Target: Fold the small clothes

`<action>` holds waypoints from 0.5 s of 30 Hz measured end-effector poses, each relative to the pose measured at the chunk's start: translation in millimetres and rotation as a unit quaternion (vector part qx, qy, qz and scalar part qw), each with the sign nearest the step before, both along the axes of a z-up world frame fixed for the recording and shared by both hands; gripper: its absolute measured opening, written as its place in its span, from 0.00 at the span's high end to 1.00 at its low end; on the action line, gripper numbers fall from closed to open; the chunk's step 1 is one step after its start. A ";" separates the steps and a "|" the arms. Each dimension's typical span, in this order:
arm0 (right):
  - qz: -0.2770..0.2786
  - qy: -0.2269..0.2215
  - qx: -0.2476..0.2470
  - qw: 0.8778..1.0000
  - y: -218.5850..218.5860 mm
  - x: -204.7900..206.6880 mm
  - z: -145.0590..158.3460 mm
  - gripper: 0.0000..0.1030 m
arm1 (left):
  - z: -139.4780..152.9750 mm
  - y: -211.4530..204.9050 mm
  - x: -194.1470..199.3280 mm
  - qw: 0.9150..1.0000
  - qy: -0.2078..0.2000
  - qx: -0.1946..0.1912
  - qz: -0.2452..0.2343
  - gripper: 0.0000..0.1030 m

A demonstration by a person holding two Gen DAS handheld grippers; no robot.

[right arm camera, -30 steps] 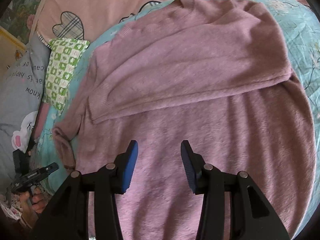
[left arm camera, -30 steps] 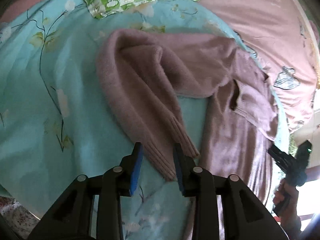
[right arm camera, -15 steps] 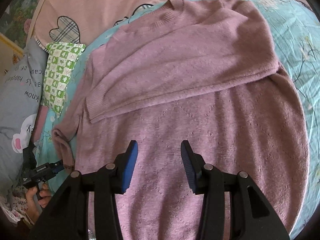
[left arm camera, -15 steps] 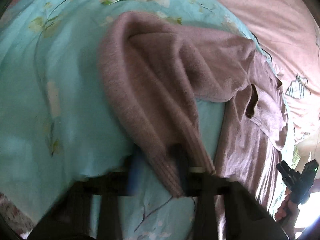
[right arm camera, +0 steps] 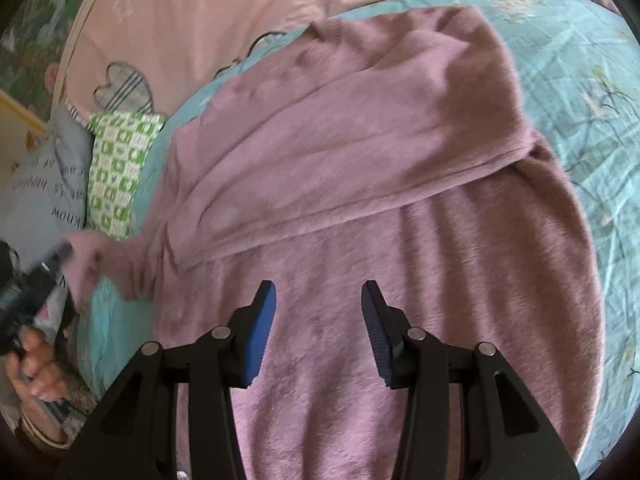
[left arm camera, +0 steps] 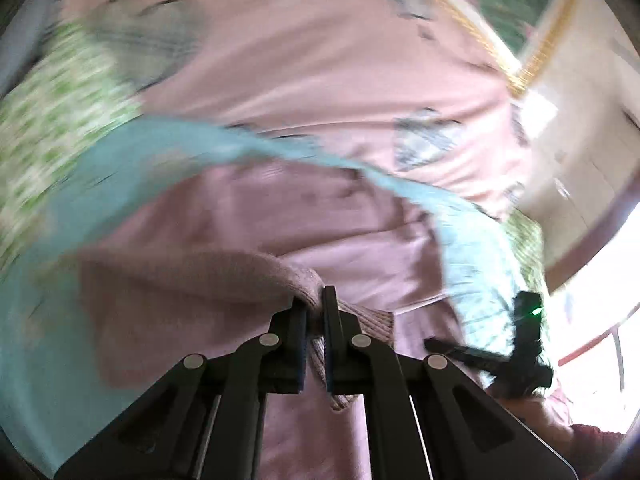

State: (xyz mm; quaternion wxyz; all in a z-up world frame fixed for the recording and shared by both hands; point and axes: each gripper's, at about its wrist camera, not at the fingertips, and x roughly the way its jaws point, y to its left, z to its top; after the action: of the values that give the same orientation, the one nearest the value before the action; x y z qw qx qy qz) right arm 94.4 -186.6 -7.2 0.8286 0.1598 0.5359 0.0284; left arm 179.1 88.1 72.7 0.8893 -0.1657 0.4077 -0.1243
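Sweater (right arm camera: 400,220): mauve knit, spread on the teal floral blanket (right arm camera: 580,92), one sleeve already folded across the chest. Teal margin open to the right; pink bedding (right arm camera: 240,12) beyond the collar.

Other sleeve (left arm camera: 192,280): earlier flat on the blanket, now lifted and drawn over the body.

Left gripper (left arm camera: 316,320): jaws apart a second ago, now clamped on the ribbed cuff (left arm camera: 372,320).

Right gripper (right arm camera: 318,332): unchanged, jaws apart and empty above the lower body.

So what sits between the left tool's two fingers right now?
The ribbed cuff of the pink sweater's sleeve, pinched by the left tool; the left wrist view shows it.
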 end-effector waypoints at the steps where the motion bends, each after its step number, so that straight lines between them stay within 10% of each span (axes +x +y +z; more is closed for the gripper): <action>1: -0.007 -0.002 0.000 1.000 -5.3 -0.4 1.3 0.56 | -0.5 -17.2 14.0 1.000 -0.003 0.002 -0.020 0.96; 15: -0.074 -0.004 -0.014 0.997 -79.5 -0.4 5.7 0.55 | -121.7 -150.1 116.9 0.984 0.120 0.013 -0.133 0.88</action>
State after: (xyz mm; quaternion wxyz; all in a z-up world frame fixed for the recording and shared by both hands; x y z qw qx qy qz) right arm 94.0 -266.1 -1.5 0.8328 0.1866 0.5197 -0.0398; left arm 296.0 -62.1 -49.0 0.8117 -0.1116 0.5311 -0.2157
